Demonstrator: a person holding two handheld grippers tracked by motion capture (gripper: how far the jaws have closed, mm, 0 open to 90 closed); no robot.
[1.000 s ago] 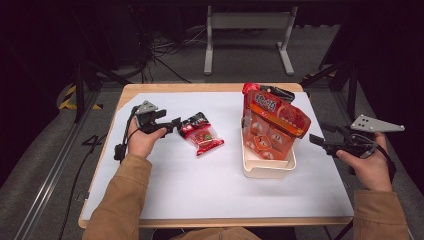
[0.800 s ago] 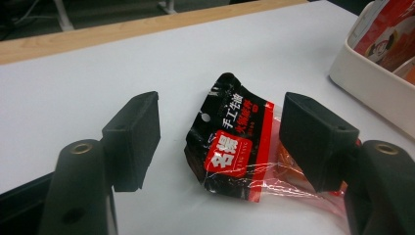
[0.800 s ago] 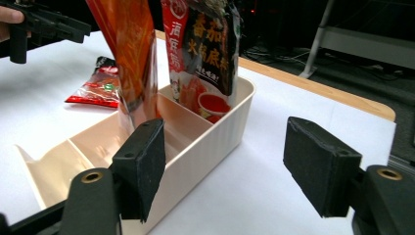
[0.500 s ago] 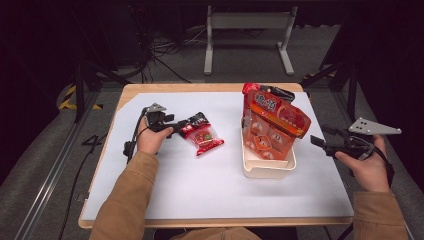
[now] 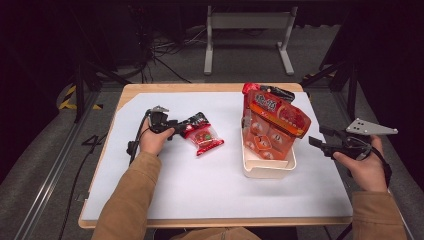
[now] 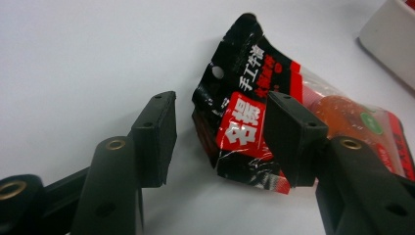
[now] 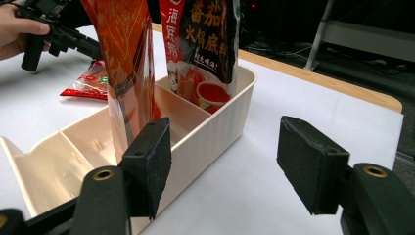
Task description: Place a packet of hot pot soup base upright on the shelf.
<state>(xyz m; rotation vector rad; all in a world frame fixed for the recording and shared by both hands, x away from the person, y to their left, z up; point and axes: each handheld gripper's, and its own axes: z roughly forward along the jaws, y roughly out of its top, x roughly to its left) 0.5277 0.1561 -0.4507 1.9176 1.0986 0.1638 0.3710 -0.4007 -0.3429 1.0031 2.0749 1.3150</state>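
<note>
Left gripper (image 5: 181, 126) has moved in toward the snack packet (image 5: 202, 136) over the last second; a second ago its tips stood just short of the packet's black top edge, now they sit at that edge; the packet itself has not shifted on the white table cover (image 5: 200, 200). Judgement: the approach is finished and the grasp is the step in hand; nothing is lifted yet.

Left gripper view: jaws wide apart, holding nothing; packet (image 6: 274, 117) lies flat between and ahead of them, its crumpled black-and-red header nearest; the right-hand pad (image 6: 293, 137) overlaps the header, whether touching I cannot tell; the left-hand pad stands clear of it, bare cover between.

Left hand (image 5: 152, 140): forearm runs up from the near edge, gripper held low and pointed to the packet, toward the bin (image 5: 267, 167).

Right gripper (image 5: 320, 137): unchanged, parked beyond the bin's far side from the packet, jaws wide open and empty; in its own view the bin (image 7: 215, 122) lies just ahead and to its left, two tall red pouches (image 7: 125, 54) standing in it.
</note>
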